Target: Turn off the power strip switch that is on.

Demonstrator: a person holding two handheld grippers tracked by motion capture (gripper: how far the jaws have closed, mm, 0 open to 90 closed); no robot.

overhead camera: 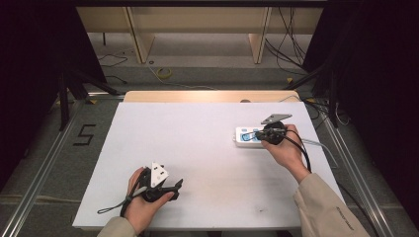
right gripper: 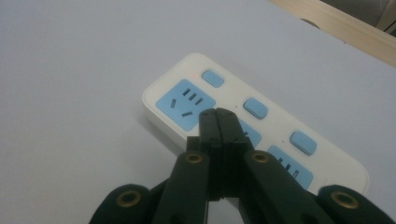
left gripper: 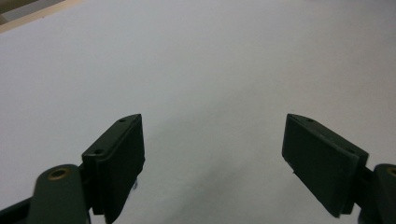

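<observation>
High view: we see a white counter (overhead camera: 197,148) with a power strip (overhead camera: 247,137) lying flat near its right edge.
Power strip: white with blue sockets and blue buttons; in the right gripper view (right gripper: 280,135) it sits right under our claw tips.
Right claw (overhead camera: 261,135): our jaws are pressed together with nothing between them, tips (right gripper: 218,116) over a middle socket; whether they touch it we cannot tell.
Left claw (overhead camera: 175,186): low over the near left of the counter, well apart from the strip, jaws spread wide (left gripper: 212,154) over bare surface, empty.
</observation>
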